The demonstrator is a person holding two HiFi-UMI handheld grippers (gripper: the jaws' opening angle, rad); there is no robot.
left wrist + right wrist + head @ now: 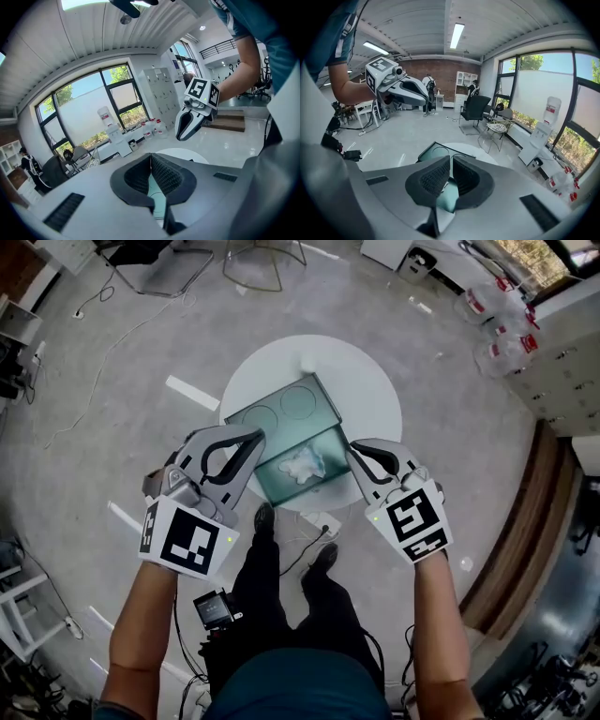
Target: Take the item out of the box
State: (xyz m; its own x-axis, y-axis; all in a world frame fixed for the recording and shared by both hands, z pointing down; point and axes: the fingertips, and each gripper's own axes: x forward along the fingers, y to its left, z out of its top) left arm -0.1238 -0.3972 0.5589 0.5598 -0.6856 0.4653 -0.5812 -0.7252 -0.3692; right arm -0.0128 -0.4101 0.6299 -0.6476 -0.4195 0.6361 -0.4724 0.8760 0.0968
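Note:
A see-through teal box (274,486) stands on a round white table (375,390), its lid (286,409) folded back flat behind it. A crumpled white item (305,465) lies inside. My left gripper (255,439) hovers over the box's left side, shut and empty. My right gripper (354,454) hovers at the box's right edge, also shut and empty. In the left gripper view the pads meet at the tip of the left gripper (151,157), with the right gripper (180,136) beyond. In the right gripper view the right gripper (451,159) is closed above the lid (436,152).
The person's legs and shoes (264,517) stand at the table's near edge, beside a power strip (323,524) and cables. Water bottles (497,306) and a cabinet sit at the upper right. A black chair (474,110) and a water dispenser (543,126) stand farther off.

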